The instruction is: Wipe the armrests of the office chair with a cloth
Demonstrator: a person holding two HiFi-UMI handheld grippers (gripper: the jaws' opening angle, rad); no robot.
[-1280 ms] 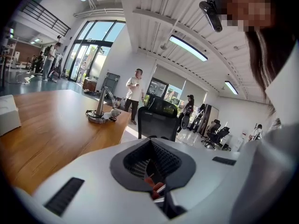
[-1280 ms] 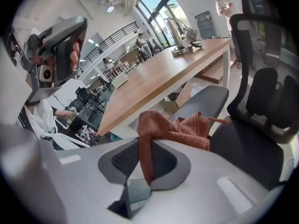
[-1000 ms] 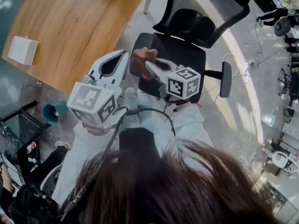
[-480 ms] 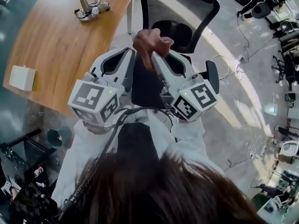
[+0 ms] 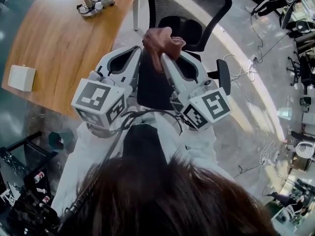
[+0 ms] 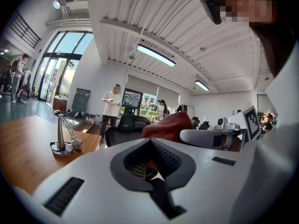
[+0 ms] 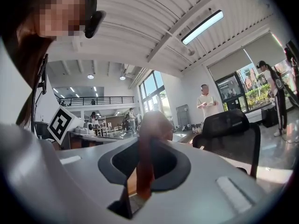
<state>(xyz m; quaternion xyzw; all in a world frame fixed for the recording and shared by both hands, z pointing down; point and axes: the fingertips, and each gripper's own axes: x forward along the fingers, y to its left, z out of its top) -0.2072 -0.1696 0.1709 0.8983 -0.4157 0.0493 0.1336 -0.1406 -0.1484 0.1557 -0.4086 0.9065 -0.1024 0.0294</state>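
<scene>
Our right gripper (image 5: 166, 62) pinches the brown cloth (image 5: 160, 42), bunched above its tips; our left gripper (image 5: 133, 52) sits alongside, jaws together, above the office chair (image 5: 197, 14).

White left tongs (image 5: 134, 52) and right tongs (image 5: 165, 59) bear marker cubes (image 5: 100, 105); white sleeves (image 5: 91, 154).

One black mesh office chair (image 5: 184, 31). Over it, two white grippers, the left gripper (image 5: 134, 53) and the right gripper (image 5: 165, 60), and one rust-brown cloth (image 5: 160, 41). Left of the chair: one wooden table (image 5: 59, 38), one white box (image 5: 21, 77), one metal stand (image 5: 91, 1).
</scene>
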